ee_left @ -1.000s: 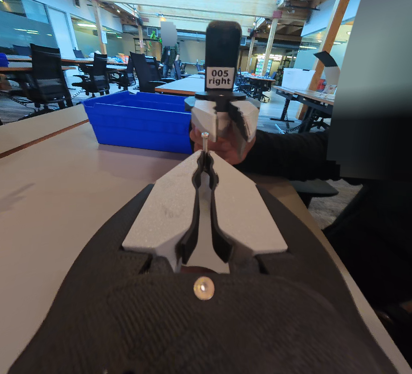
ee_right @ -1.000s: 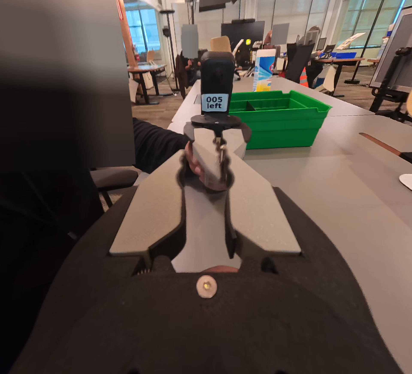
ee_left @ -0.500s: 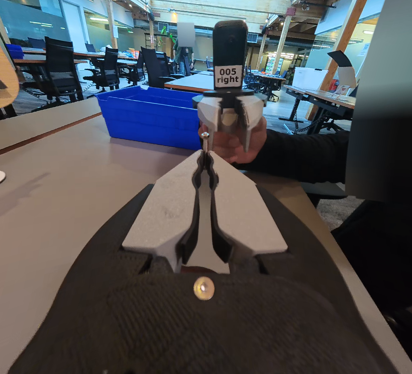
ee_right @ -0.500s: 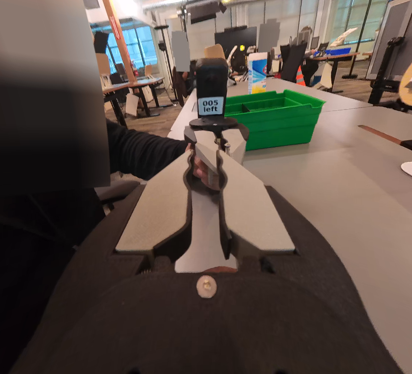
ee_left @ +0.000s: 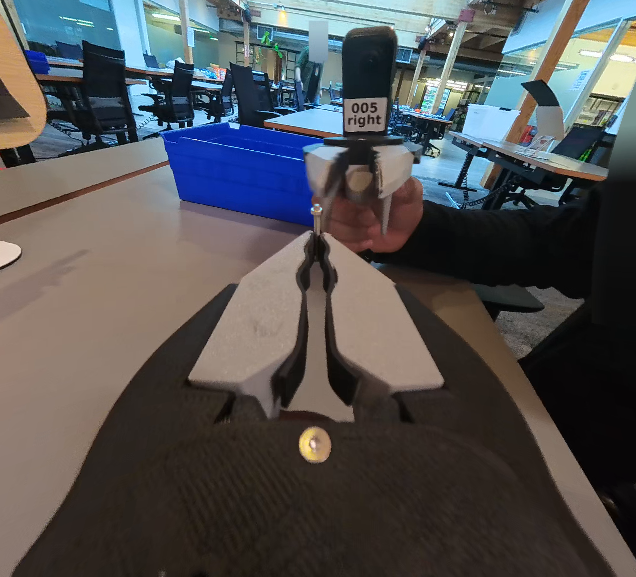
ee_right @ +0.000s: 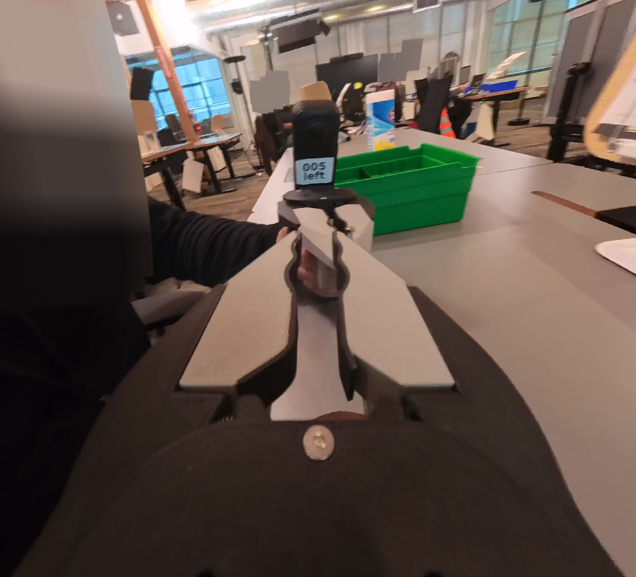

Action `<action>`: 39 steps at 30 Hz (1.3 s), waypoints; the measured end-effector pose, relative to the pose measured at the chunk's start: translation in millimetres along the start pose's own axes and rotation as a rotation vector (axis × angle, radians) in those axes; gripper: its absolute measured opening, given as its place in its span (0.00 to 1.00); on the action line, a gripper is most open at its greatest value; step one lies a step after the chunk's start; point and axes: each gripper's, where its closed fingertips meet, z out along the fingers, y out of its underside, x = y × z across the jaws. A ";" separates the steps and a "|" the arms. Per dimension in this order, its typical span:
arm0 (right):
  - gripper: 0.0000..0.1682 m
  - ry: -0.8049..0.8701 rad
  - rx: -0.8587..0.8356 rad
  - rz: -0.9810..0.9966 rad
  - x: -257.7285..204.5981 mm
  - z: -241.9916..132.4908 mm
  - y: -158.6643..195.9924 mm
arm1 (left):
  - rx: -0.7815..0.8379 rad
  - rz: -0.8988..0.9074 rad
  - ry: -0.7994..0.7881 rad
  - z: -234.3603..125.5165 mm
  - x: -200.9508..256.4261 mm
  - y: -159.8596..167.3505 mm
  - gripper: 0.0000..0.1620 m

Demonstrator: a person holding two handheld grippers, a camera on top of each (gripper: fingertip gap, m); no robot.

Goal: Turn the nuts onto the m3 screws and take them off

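Observation:
My left gripper (ee_left: 316,239) is shut on a thin silver M3 screw (ee_left: 316,219), which stands upright out of its tips with the head on top. No nut shows on the screw. My right gripper (ee_left: 356,216) faces it from just behind and to the right, held in a hand, jaws open and nothing seen between them. Its left fingertip (ee_left: 326,197) is close beside the screw head. In the right wrist view my right gripper (ee_right: 316,237) has a small gap at its tips. The left gripper (ee_right: 327,216) is right behind them, and the screw is hard to make out.
A blue bin (ee_left: 241,168) stands on the grey table (ee_left: 103,250) behind the grippers. A green divided bin (ee_right: 413,188) stands on the other side, with a wipes canister (ee_right: 380,123) behind it. A white flat object (ee_right: 619,254) lies at the table's edge. The person's dark sleeve (ee_left: 499,244) reaches in. My left and right fingertips are right by each other.
The right gripper has turned more upright and its tip gap has narrowed a little. Both views have swung sideways. The left gripper still holds the screw.

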 end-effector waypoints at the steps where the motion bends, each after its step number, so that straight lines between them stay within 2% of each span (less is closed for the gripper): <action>1: 0.14 0.035 0.002 0.005 7.1 -1.1 -0.9 | -0.004 0.001 0.005 0.8 1.2 1.1 0.00; 3: 0.26 0.067 -0.008 0.031 16.1 3.8 0.7 | -0.020 0.009 0.018 4.3 5.7 4.6 0.00; 8: 0.22 -0.007 -0.095 -0.007 0.7 25.3 15.7 | -0.027 0.020 0.013 6.9 6.7 7.0 0.00; 11: 0.22 0.018 -0.078 -0.004 1.5 13.9 10.0 | -0.002 0.020 -0.014 2.4 0.9 0.8 0.00; 13: 0.11 -0.005 -0.031 -0.005 -1.5 0.8 2.2 | 0.001 0.001 -0.021 -0.4 -3.3 0.0 0.00; 17: 0.24 0.060 -0.020 0.009 12.0 1.4 -0.3 | -0.010 -0.001 -0.002 2.8 0.9 3.0 0.00; 19: 0.26 0.030 -0.055 0.013 8.6 15.4 7.0 | -0.019 0.004 0.009 6.1 5.2 5.4 0.00; 21: 0.24 0.002 -0.114 -0.005 1.0 27.7 17.1 | -0.021 0.016 0.005 7.6 6.0 6.2 0.00; 23: 0.26 0.023 -0.109 -0.025 0.4 29.9 16.5 | -0.009 0.030 -0.014 6.0 3.2 3.5 0.00; 26: 0.25 0.056 -0.082 -0.031 1.7 17.1 10.6 | 0.015 0.009 -0.050 0.4 -5.7 -2.1 0.00; 27: 0.14 0.029 -0.071 -0.029 -2.2 11.7 9.5 | 0.015 -0.005 -0.053 -1.1 -8.2 -2.2 0.00; 28: 0.10 0.019 -0.050 -0.021 -3.4 7.8 7.2 | 0.015 -0.015 -0.049 -2.0 -9.4 -1.8 0.00; 30: 0.19 0.078 -0.041 -0.005 8.1 6.0 5.4 | 0.006 -0.014 -0.045 -0.8 -8.3 0.1 0.00; 31: 0.20 0.101 -0.043 -0.003 13.1 7.4 4.8 | -0.002 -0.008 -0.040 1.0 -6.3 1.7 0.00; 34: 0.13 0.156 -0.057 0.003 24.8 14.1 4.9 | -0.019 0.004 -0.033 5.0 -2.3 5.5 0.00; 37: 0.01 0.163 -0.109 -0.014 25.3 17.6 14.1 | -0.018 -0.009 -0.030 4.7 -2.7 5.8 0.00; 39: 0.01 0.163 -0.108 -0.003 25.1 17.5 14.9 | -0.020 -0.020 -0.030 5.4 -2.5 6.3 0.00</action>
